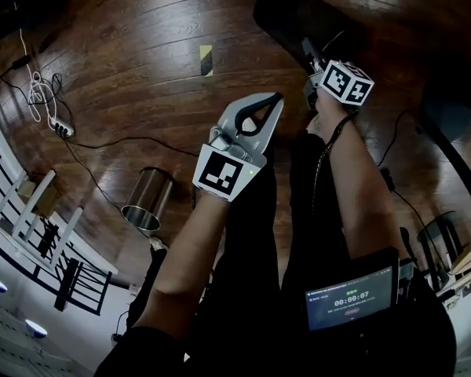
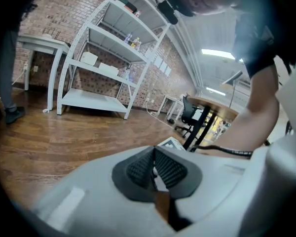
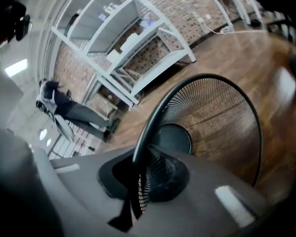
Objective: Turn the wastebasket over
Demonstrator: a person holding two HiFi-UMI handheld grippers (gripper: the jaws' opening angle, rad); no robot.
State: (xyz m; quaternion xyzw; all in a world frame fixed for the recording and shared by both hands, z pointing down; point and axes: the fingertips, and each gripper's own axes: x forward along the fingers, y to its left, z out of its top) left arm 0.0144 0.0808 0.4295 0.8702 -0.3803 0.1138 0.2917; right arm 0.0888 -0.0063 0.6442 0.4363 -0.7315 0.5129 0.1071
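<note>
Wastebasket [image 3: 212, 107]: black mesh, looks light and stiff. Right hand-held gripper [image 3: 138, 179] clamped on its rim, the sound hold; left hand-held gripper [image 2: 154, 168] closed, empty, near the wastebasket.

Dark wooden floor [image 1: 141, 77] is seen throughout. A brick wall [image 2: 49, 11] is fronted by white shelving [image 2: 106, 67] and a white table [image 2: 39, 43]. Ceiling strip lights [image 2: 217, 54] are lit.

The left forearm [image 1: 184, 258] and right forearm [image 1: 361, 187], both bare, reach forward side by side. The left hand-held gripper [image 1: 275, 100] points ahead and slightly down, jaws together and empty. Farther out, the right hand-held gripper [image 1: 308, 53] has its jaws clamped on the mesh wastebasket [image 1: 286, 14] rim.
</note>
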